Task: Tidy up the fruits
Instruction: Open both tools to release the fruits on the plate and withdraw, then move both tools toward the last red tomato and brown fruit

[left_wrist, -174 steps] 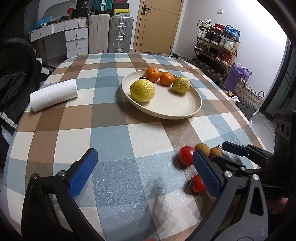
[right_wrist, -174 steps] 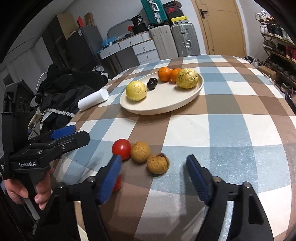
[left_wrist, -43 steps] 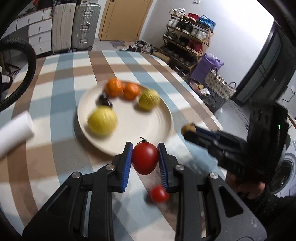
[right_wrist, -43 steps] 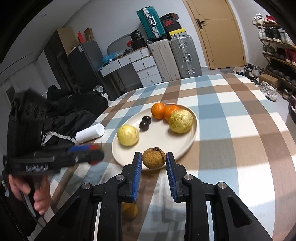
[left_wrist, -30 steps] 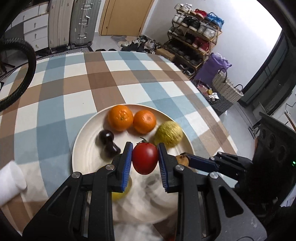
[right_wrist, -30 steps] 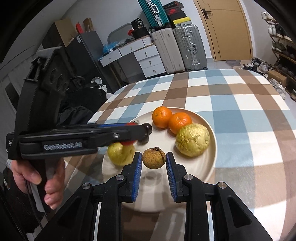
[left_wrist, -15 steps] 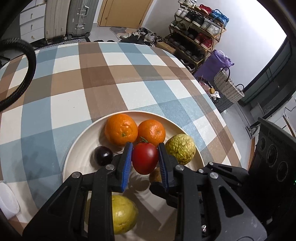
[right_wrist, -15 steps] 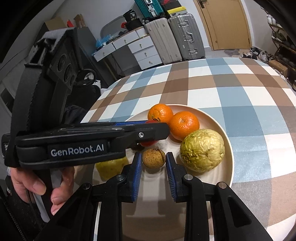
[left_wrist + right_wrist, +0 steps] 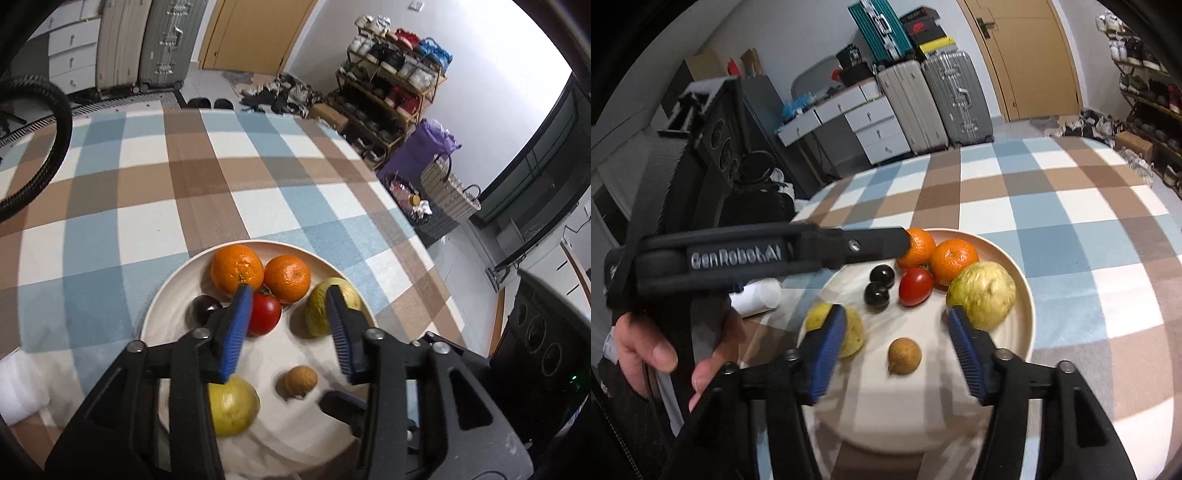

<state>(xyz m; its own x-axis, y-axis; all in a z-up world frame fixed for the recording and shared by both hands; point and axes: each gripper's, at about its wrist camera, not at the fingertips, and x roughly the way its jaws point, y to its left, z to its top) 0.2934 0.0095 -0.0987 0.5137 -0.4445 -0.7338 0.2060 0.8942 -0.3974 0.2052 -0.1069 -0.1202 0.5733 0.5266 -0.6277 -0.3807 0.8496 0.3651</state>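
Observation:
A cream plate (image 9: 177, 288) (image 9: 1019, 295) on the checked table holds two oranges (image 9: 238, 269) (image 9: 955, 260), a wrinkled yellow-green fruit (image 9: 319, 306) (image 9: 984, 293), a yellow fruit (image 9: 231, 406) (image 9: 853, 330), dark plums (image 9: 205, 306) (image 9: 877, 293), a red tomato (image 9: 266, 314) (image 9: 915, 286) and a small brown fruit (image 9: 301, 378) (image 9: 904, 355). My left gripper (image 9: 288, 325) is open above the plate, the tomato lying beside its left finger. My right gripper (image 9: 899, 347) is open, with the brown fruit resting on the plate between its fingers.
A white paper roll (image 9: 757, 295) (image 9: 22, 387) lies left of the plate. A person's hand (image 9: 657, 350) holds the left gripper's handle. Suitcases (image 9: 934, 99) and drawers stand beyond the table, with a shoe rack (image 9: 395, 85) and a woven basket (image 9: 447, 188) on the right.
Both grippers have opened. The tomato and the brown fruit, held half a second ago, now rest on the plate. Both grippers have drawn back slightly.

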